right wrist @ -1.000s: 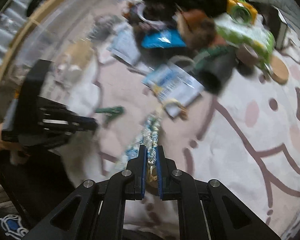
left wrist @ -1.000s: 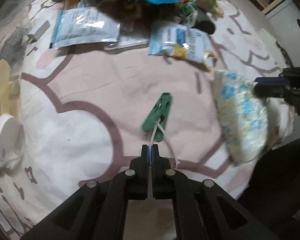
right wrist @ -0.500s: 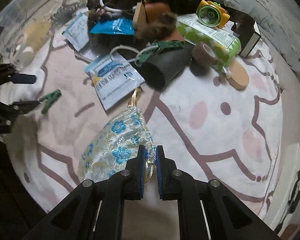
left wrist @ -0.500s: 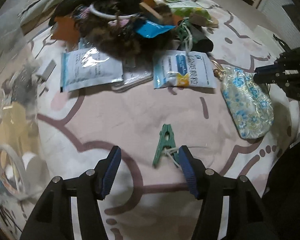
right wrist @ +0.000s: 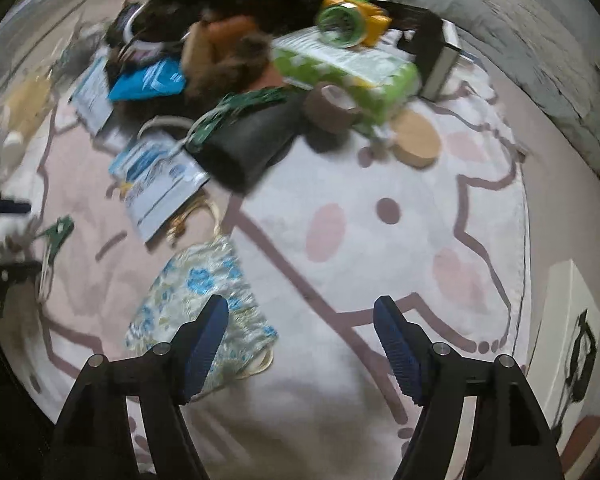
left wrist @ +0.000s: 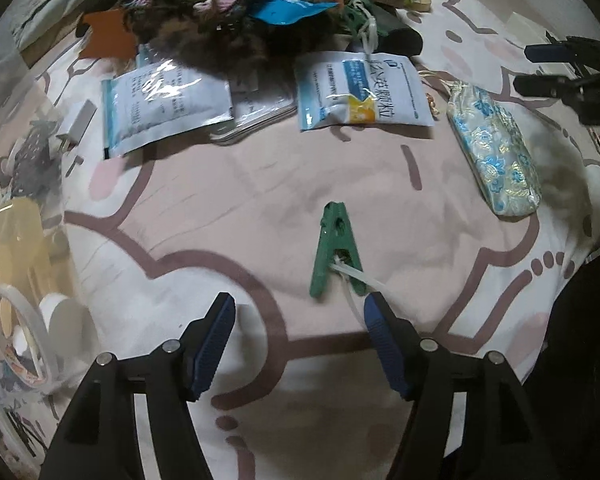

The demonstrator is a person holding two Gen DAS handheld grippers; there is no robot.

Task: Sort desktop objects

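Note:
A green clothespin (left wrist: 334, 248) with a white cord lies on the pink patterned cloth (left wrist: 220, 184), just ahead of my open, empty left gripper (left wrist: 298, 312). It also shows at the left of the right wrist view (right wrist: 54, 236). A blue-and-gold floral pouch (left wrist: 494, 148) lies flat at the right. In the right wrist view the pouch (right wrist: 200, 304) lies beside the left finger of my open, empty right gripper (right wrist: 302, 316). The right gripper (left wrist: 556, 68) shows above the pouch in the left wrist view.
A pile at the back holds white-blue sachets (left wrist: 360, 90), a furry brown item (left wrist: 220, 36), a black tube (right wrist: 248, 140), brown tape (right wrist: 328, 106), a green tissue pack (right wrist: 352, 68) and a wooden disc (right wrist: 416, 140). A tape roll (left wrist: 20, 332) sits at the left.
Both grippers opened. The left let go of the clothespin's cord and the right let go of the pouch; both objects now lie on the cloth.

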